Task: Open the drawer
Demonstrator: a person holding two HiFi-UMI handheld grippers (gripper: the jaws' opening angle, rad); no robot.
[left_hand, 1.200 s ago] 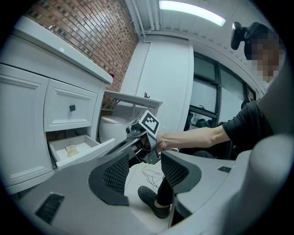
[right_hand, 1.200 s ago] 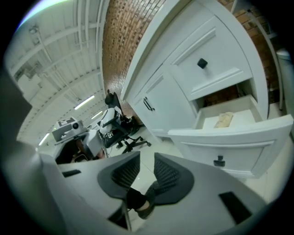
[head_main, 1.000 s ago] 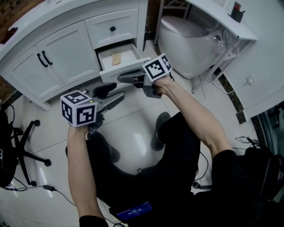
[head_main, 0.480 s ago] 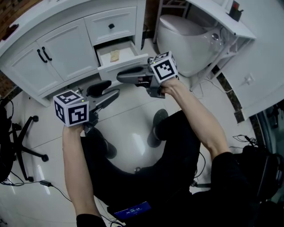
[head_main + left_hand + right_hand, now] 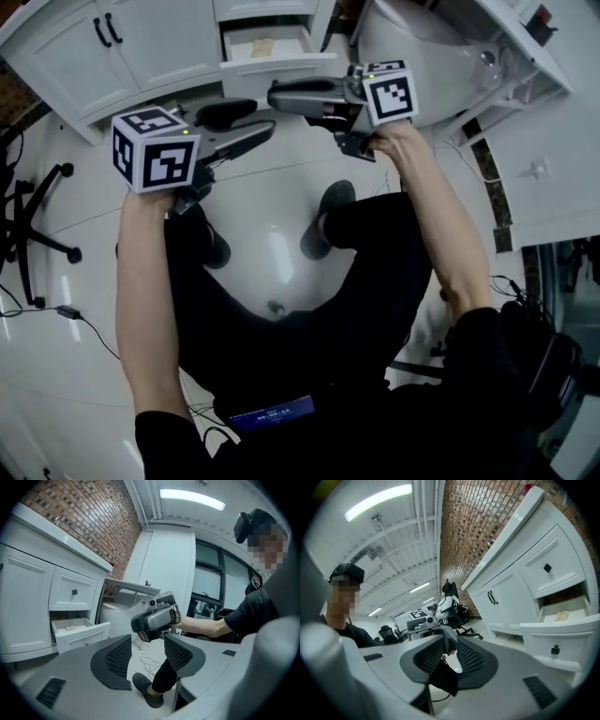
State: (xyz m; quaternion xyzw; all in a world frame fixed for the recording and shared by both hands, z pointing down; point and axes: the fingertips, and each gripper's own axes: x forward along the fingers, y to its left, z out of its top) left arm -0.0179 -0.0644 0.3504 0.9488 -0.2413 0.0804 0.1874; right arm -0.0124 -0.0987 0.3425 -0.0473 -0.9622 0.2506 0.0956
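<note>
The left gripper (image 5: 146,654) is released, its black ribbed pads well apart with nothing between them. The right gripper (image 5: 449,653) is only narrowly parted and also grasps nothing. Both hang over a glossy white tiled floor (image 5: 272,253), near but apart from the pulled-out white drawer (image 5: 278,64). The drawer belongs to a white panelled vanity cabinet (image 5: 159,42) under a white counter (image 5: 506,535), against a red brick wall (image 5: 478,517). A white toilet (image 5: 427,42) stands beside it. The small tan object (image 5: 265,45) inside the drawer is too small to identify, and the head view cuts off the cabinet's top.
</note>
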